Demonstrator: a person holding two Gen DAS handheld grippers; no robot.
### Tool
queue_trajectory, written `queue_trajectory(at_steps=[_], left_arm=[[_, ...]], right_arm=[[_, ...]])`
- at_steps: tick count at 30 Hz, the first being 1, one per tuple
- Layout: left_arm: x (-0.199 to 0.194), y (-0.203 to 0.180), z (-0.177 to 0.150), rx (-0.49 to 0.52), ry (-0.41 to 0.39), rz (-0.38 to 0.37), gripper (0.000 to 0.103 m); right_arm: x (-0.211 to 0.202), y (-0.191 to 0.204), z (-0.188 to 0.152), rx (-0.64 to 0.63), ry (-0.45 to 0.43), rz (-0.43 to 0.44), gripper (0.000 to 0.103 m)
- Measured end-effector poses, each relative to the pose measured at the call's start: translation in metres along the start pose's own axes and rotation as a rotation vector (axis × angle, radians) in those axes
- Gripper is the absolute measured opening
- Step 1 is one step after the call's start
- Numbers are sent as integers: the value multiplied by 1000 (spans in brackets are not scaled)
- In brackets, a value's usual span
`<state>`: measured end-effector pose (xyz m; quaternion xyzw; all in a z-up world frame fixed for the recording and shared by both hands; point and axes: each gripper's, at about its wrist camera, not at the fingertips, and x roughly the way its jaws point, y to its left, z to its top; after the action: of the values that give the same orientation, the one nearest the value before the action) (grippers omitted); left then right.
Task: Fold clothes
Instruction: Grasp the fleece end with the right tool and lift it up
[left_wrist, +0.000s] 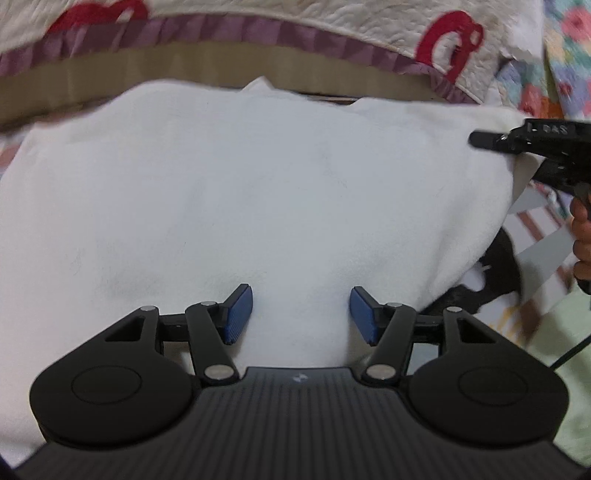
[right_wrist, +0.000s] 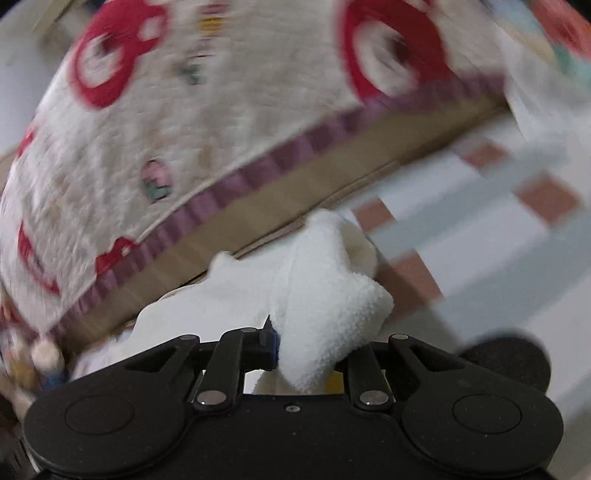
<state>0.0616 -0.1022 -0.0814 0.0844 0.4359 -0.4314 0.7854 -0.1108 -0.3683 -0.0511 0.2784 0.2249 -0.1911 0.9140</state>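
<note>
A white fleece garment (left_wrist: 258, 192) lies spread out and fills most of the left wrist view. My left gripper (left_wrist: 301, 314) is open, its blue pads (left_wrist: 240, 314) apart just above the cloth's near edge, holding nothing. My right gripper (right_wrist: 310, 347) is shut on a bunched corner of the white garment (right_wrist: 325, 310), which bulges up between the fingers. The right gripper also shows in the left wrist view (left_wrist: 480, 139) at the garment's far right edge, with the person's hand (left_wrist: 581, 236) behind it.
A quilted cream blanket with red shapes and a purple border (left_wrist: 258, 29) lies behind the garment, also in the right wrist view (right_wrist: 184, 129). A tan band (left_wrist: 221, 70) runs under it. A checked sheet (right_wrist: 480, 221) covers the surface to the right.
</note>
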Motion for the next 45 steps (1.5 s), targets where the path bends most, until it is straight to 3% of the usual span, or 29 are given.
queue_trajectory(at_steps=[1, 4, 6, 9, 12, 14, 18, 19, 23, 28, 34, 37, 42, 45], left_arm=[[-9, 5, 5, -27, 18, -4, 58], [-58, 27, 12, -35, -69, 46, 58], [-87, 57, 9, -97, -109, 92, 58], [-101, 118, -14, -291, -125, 109, 55], [-93, 166, -31, -468, -96, 95, 52], [-88, 179, -32, -528, -102, 80, 49], [-83, 186, -27, -557, -117, 62, 49], [-84, 187, -27, -554, -118, 61, 49], [-88, 196, -28, -600, -173, -17, 51], [-104, 202, -28, -639, -233, -97, 53], [-110, 226, -44, -819, -263, -235, 53], [-109, 228, -48, -839, -250, -207, 53], [-114, 205, -36, -715, -250, -201, 54], [-107, 205, -37, -727, -226, -224, 55]], right_arm=[[-5, 29, 8, -144, -18, -4, 19], [-13, 108, 29, -419, -34, 82, 19], [-12, 163, 38, -579, -31, 149, 19], [-1, 234, 33, -698, 15, 279, 19], [23, 287, 2, -805, 107, 377, 19], [47, 302, -30, -834, 193, 404, 19], [92, 290, -83, -740, 360, 388, 19], [94, 285, -89, -721, 365, 389, 19], [90, 270, -100, -703, 337, 401, 19], [87, 278, -93, -734, 324, 413, 20], [82, 298, -99, -778, 327, 442, 20], [89, 297, -114, -807, 345, 425, 20], [67, 305, -122, -892, 287, 403, 20], [64, 303, -132, -961, 270, 404, 20]])
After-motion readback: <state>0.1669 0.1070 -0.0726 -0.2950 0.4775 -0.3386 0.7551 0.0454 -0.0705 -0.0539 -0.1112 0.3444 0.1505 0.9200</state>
